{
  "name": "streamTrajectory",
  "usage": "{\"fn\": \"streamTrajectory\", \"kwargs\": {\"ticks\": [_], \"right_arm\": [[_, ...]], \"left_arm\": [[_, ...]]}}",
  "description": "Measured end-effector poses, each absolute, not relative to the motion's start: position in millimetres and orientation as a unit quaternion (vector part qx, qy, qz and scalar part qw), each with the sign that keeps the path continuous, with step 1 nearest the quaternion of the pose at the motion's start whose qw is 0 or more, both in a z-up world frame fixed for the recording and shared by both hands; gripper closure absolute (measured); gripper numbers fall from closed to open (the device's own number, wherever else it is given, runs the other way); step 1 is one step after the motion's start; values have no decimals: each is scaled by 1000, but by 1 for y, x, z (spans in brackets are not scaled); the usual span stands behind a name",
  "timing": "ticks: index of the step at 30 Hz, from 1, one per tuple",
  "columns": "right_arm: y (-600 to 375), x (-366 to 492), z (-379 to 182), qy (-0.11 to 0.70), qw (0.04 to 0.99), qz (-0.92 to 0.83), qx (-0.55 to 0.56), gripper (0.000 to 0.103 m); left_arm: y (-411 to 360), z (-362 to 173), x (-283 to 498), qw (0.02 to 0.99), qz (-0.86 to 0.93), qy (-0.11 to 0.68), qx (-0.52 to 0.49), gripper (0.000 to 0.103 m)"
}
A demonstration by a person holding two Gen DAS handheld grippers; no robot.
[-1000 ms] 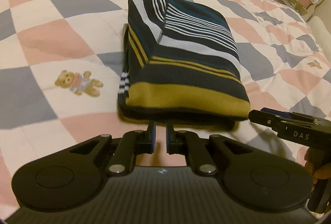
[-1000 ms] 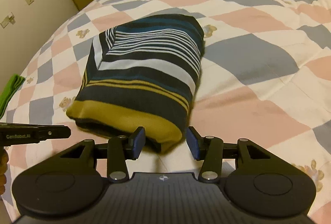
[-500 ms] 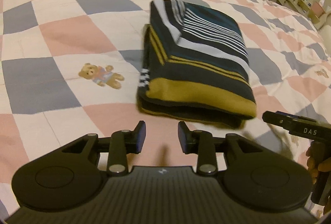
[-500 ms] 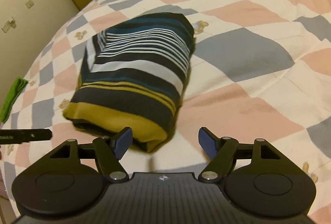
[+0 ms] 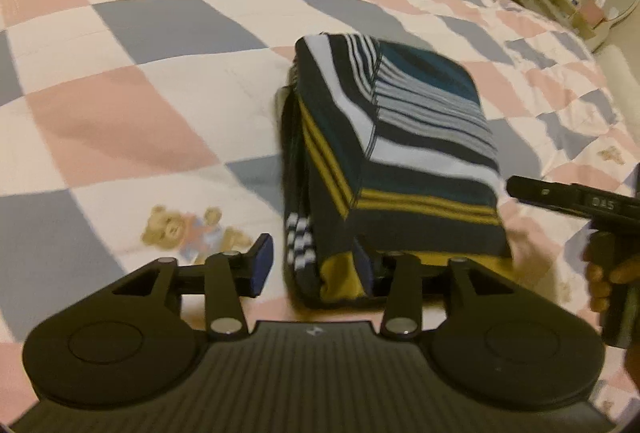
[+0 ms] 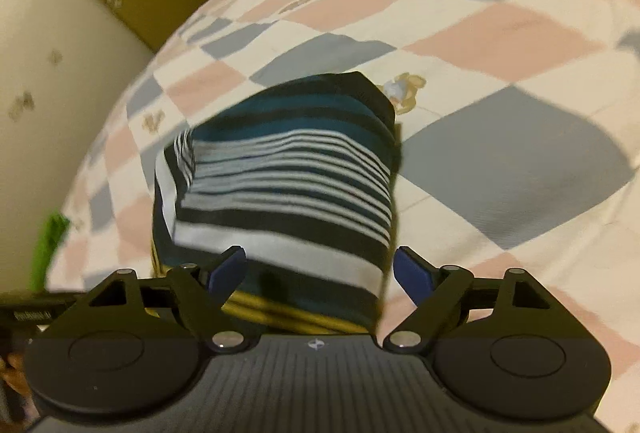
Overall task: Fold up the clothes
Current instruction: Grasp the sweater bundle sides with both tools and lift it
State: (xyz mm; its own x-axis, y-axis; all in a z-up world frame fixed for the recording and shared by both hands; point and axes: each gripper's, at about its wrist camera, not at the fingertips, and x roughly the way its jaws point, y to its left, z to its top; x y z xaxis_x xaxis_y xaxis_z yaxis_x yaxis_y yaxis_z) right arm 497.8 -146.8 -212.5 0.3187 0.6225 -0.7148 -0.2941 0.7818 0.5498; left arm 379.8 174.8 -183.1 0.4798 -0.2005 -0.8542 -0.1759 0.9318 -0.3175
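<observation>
The folded striped garment lies lengthwise straight ahead on the bed, its near end between both spread, empty left tongs and right tongs.

one folded striped garment, two grippers, one checked quilt, perhaps three printed teddy bears

Both cameras sit low over the bed, each looking forward along its own gripper. The left view faces the folded garment from its near left corner, close. The right view faces it from the near right, closer still. Both share the garment; the right gripper enters the left view at 3 o'clock.
</observation>
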Motion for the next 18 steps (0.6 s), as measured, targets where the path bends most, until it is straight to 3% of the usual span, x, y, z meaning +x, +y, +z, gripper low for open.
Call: {"fn": "streamTrajectory", "kwargs": {"ticks": [8,16,18], "right_arm": [[-160,528,-239,517,761,284,269,14],[-158,538,-260,541,735,305,273,12],[-160,539,-268,545,726,306,287,9]], "left_arm": [[191,-205,409,820,-43,513,-249,56],[206,-228,433,805,-78,500,-308,49],[209,-237,440,798,-85,501,-325,40]]}}
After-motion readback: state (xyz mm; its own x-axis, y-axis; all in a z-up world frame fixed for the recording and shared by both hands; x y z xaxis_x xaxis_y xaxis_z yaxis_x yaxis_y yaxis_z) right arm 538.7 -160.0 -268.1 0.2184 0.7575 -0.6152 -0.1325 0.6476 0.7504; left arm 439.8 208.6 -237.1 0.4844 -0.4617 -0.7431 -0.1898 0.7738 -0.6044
